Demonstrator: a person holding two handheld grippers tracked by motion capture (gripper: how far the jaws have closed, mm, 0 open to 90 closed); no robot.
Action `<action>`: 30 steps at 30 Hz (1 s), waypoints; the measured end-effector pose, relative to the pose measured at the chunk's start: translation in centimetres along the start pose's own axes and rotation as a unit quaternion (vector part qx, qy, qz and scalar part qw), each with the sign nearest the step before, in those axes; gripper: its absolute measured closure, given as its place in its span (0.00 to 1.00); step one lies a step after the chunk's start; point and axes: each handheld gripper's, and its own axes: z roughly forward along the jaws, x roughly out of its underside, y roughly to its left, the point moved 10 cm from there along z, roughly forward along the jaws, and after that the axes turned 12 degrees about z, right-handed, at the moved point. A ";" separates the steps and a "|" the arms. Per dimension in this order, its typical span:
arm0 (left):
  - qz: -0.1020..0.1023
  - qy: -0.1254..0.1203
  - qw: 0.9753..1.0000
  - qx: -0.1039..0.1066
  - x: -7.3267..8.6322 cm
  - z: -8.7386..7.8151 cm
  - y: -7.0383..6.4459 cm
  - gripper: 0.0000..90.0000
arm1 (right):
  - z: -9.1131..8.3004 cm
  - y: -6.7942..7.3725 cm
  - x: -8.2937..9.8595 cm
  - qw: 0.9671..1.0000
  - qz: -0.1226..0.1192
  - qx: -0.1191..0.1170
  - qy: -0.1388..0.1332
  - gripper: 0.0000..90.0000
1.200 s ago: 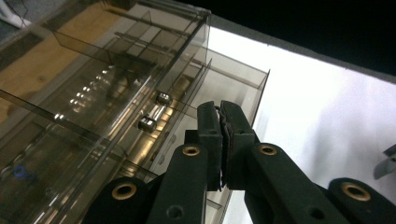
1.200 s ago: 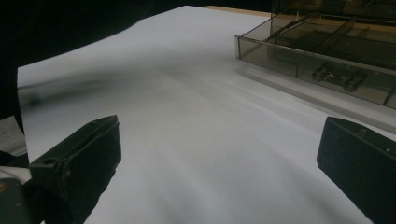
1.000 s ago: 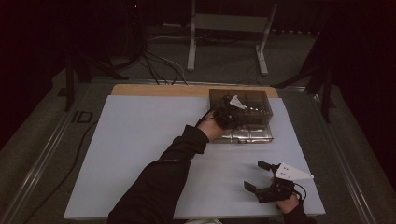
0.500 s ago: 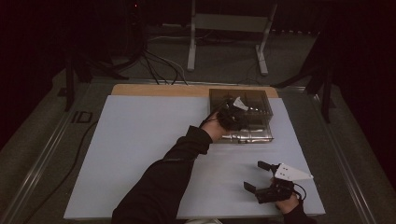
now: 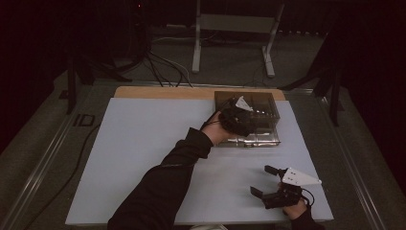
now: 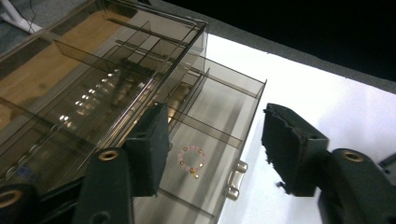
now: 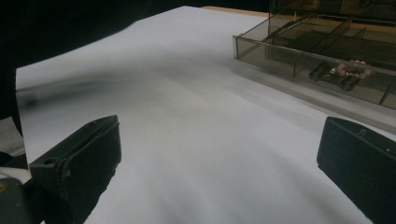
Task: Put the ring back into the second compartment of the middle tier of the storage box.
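Both tongs stand apart and grip nothing. Left gripper [image 6: 212, 154] hangs over the pulled-out drawer [image 6: 205, 144] of the smoky clear organiser box [image 5: 246, 117], jaws spread to either side of the drawer's front compartment, the camera looking almost straight down into it. A small pink-and-gold bead bracelet [image 6: 192, 161] lies flat on that compartment's floor, just behind the metal drawer handle [image 6: 236, 172]. My reading: the wide jaws and steep angle are set for reaching down onto the bracelet, which is thin and flat, so a pinch from above would be needed to catch it against the floor.

Box sits near the far right corner of the white worktop [image 5: 143, 158], its back on the wooden strip along the far edge. Drawer opens toward the near edge, which gives the reaching forearm a direct line in.

Right gripper [image 5: 272, 181] rests low near the near right corner, well apart from the box, jaws open over bare worktop, pointed roughly toward the drawer. Judged to be parked, keeping clear of the left arm's path.
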 end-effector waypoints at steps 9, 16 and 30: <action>-0.012 -0.011 1.000 0.000 0.1 -2.1 0.6 0.24 | 0.1 -0.3 0.2 1.000 0.004 0.001 0.003 0.00; -0.011 -0.024 1.000 0.017 -0.1 -3.2 0.7 0.09 | 0.1 -0.3 0.2 1.000 0.006 0.000 0.004 0.00; -0.004 -0.026 1.000 0.013 1.4 -5.2 1.0 0.01 | 0.1 0.0 0.1 1.000 0.002 0.000 0.004 0.00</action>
